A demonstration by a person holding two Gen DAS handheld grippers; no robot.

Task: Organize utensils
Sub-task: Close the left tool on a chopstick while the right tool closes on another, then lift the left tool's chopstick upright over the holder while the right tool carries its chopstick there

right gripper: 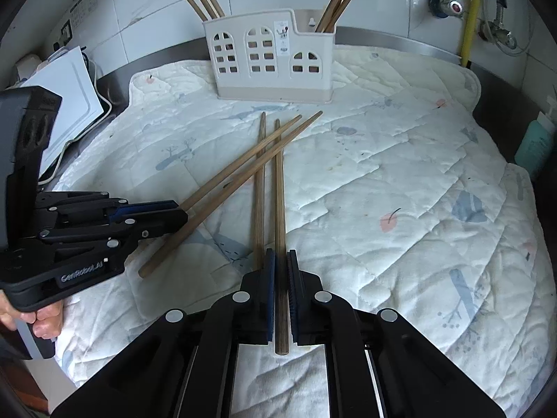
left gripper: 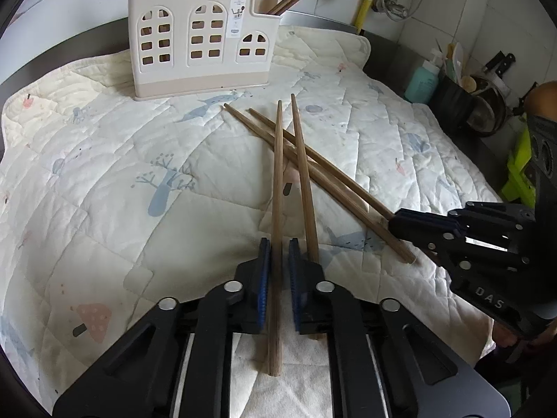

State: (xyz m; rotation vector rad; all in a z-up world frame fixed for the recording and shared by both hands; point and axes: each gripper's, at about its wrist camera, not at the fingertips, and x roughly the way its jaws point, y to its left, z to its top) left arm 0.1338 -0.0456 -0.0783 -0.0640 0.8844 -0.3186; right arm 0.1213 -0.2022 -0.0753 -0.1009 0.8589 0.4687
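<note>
A quilted mat (left gripper: 104, 160) printed with pale trees and mushrooms covers the counter, and at its far edge stands a cream utensil holder (left gripper: 202, 43) with arched window cut-outs, wooden chopsticks already standing in its left and right compartments. On the mat in front of the holder lie four loose wooden chopsticks in two pairs that cross each other near the middle, forming an X. The left gripper (left gripper: 278, 254) is closed on one chopstick (left gripper: 276, 209) of its pair: the stick runs straight between the blue pads, its thick end reaching back past the fingers toward the camera, its thin tip pointing at the holder. The pair's second stick (left gripper: 304, 181) lies just outside the right finger, ungripped. The right gripper (right gripper: 281, 264) is likewise clamped on a single chopstick (right gripper: 279, 191), held lengthwise between its pads with the butt end behind them, while its neighbour (right gripper: 259, 188) rests just outside the left finger. Both grippers angle down at the mat, side by side and near each other.
</note>
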